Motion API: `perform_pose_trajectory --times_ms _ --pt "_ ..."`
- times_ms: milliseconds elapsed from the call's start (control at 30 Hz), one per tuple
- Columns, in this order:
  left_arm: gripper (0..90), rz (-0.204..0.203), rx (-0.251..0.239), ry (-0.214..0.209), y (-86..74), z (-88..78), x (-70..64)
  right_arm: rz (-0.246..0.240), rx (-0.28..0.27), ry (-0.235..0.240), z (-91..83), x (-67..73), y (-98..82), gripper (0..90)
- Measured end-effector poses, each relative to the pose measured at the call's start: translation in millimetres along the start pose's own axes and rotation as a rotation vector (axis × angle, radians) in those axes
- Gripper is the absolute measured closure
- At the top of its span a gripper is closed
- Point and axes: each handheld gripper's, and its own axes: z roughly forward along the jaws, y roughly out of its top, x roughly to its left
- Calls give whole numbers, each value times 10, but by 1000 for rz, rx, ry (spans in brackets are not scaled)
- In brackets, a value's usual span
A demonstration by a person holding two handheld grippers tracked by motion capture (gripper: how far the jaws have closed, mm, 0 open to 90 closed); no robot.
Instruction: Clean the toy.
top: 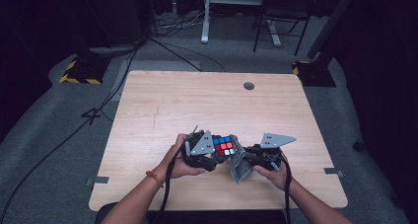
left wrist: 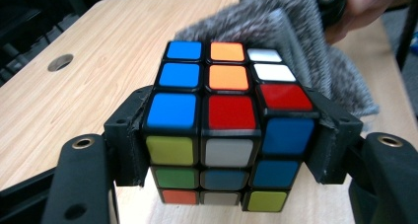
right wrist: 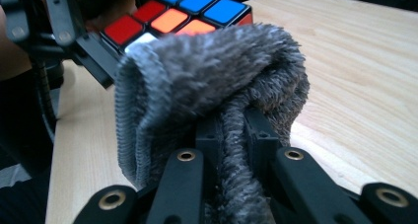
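A scrambled puzzle cube [top: 223, 146] [left wrist: 224, 120] [right wrist: 182, 12] with coloured stickers is clamped between the jaws of my left gripper [top: 217, 154] [left wrist: 226, 142], just above the near middle of the wooden table [top: 197, 105]. The pads press on its two side faces. My right gripper [top: 245, 161] [right wrist: 231, 135] is shut on a fuzzy grey cloth [top: 240, 162] [left wrist: 296, 41] [right wrist: 207, 86]. The cloth bunches over its jaws and lies against the cube's far face.
A round cable hole [top: 249, 86] [left wrist: 60, 62] sits near the table's far edge. Cables [top: 74, 130] trail over the grey floor to the left, and desk legs [top: 204, 21] stand beyond the table. A person's forearms reach in from the bottom edge.
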Motion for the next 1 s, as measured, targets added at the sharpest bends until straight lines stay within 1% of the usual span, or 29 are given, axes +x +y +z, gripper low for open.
perform_pose_trajectory --times_ms 33,67,167,233,267,300,333,367,400,433,467,500,567,600,667,733,767,800,833,900,933,967,1000 --pt "315 -3 11 -1 -6 10 5 -1 0 -1 -4 8 7 804" --pt "311 -6 21 -2 -13 24 9 -13 -5 -6 -8 18 15 804" --pt "309 1 45 -10 -25 59 4 -32 -20 -9 -28 56 55 804" --pt "311 11 67 -10 -24 84 -7 -59 -24 -20 -37 94 77 804" --pt "319 20 86 -21 -26 103 -18 -72 -26 -25 -38 107 84 804" --pt "327 33 111 -21 -30 133 -39 -77 -35 -22 -46 125 97 804" --pt "328 55 121 -15 -34 162 -70 -86 -41 -15 -53 144 119 804" --pt "329 63 131 -13 -34 173 -87 -103 -42 -14 -45 176 143 804" --pt "331 63 134 -12 -33 178 -88 -127 -36 -24 -37 206 163 804" --pt "331 63 128 -11 -33 174 -78 -141 -30 -39 -27 226 172 804" --pt "331 51 122 -17 -37 163 -70 -148 -29 -52 -21 230 174 803" --pt "332 45 117 -24 -39 152 -66 -149 -28 -55 -21 225 174 803" --pt "333 52 107 -26 -29 132 -62 -150 -20 -65 -13 208 167 803" --pt "333 47 102 -28 -27 126 -60 -154 -7 -74 -7 198 157 803" --pt "333 43 97 -26 -24 111 -58 -137 15 -78 4 161 127 803" --pt "334 38 90 -24 -18 87 -48 -128 51 -87 25 118 79 803" --pt "334 38 78 -25 -13 68 -38 -125 72 -94 39 92 47 803" --pt "334 36 74 -23 -10 53 -33 -105 92 -93 53 52 2 803" --pt "335 35 59 -19 -4 34 -27 -91 105 -90 60 30 -25 803" --pt "335 9 18 -34 12 -11 -6 -78 137 -83 92 -6 -84 802" --pt "335 15 19 -28 21 -22 -6 -71 139 -72 104 -8 -101 802" --pt "335 30 32 -14 24 -19 -16 -69 130 -64 105 1 -97 802" --pt "335 37 41 -11 20 -16 -19 -72 121 -64 98 17 -74 802"
